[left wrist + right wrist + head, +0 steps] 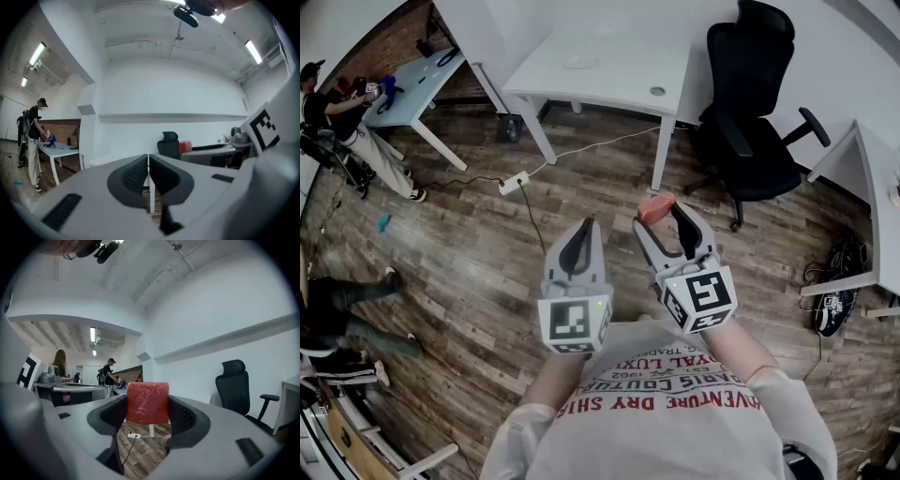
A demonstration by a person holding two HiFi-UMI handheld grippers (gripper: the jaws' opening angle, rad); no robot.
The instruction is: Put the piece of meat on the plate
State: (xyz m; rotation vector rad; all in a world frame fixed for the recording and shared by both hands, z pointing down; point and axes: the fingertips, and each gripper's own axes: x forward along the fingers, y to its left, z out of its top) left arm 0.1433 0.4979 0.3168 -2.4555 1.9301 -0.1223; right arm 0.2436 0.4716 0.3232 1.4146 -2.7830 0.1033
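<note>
A red block of meat (147, 403) sits clamped between the pads of my right gripper (147, 416), standing up above the jaws; from the head view the meat (655, 209) shows at the tip of the right gripper (661, 217). My left gripper (579, 236) is held level beside it, to its left, jaws together with nothing in them; in the left gripper view the left gripper (148, 174) has its pads touching. The meat (186, 146) and right gripper body also show at that view's right. No plate is in view.
A white desk (600, 67) stands ahead across the wooden floor, a black office chair (752, 103) to its right. A power strip (513, 183) with cables lies on the floor. A second desk (422, 82) with a person stands far left; a white table edge (874, 202) is at right.
</note>
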